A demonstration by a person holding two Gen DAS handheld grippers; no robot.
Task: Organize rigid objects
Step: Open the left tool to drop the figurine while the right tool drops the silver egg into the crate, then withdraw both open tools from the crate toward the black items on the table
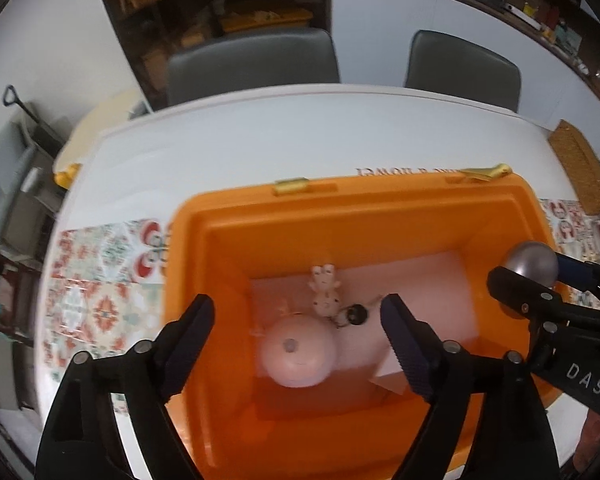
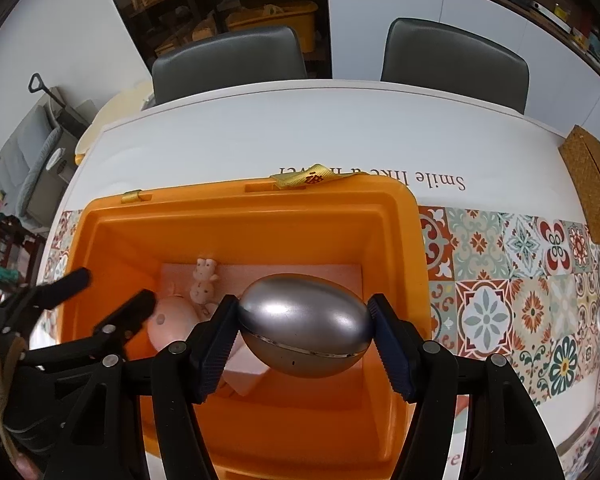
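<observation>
**A:** We are holding a silver egg-shaped case (image 2: 305,326) in the right gripper (image 2: 303,330), its two pads pressing on the narrow ends, so the egg's long axis is running straight across from pad to pad. It is hanging over the open orange bin (image 2: 236,216), just ahead of the fingers and above the bin's right half.

**B:** And we are keeping the left gripper (image 1: 296,340) spread wide with nothing between its fingers, hovering over the left half of the same bin. Directly beyond its fingertips, down on the bin floor, a round pink case (image 1: 298,354) is lying, and just past that a small pale figurine (image 1: 326,288) with a dark keyring (image 1: 356,314) beside it.

**A:** So the right hand is the one already carrying; the free patch of floor is sitting below and slightly forward of the egg, to the right of the pink case. We judge a straight lowering should land it clear.

**B:** Farther off, the patterned runner (image 2: 520,280) is crossing the white table (image 2: 300,136), two grey chairs (image 2: 230,58) behind.
</observation>
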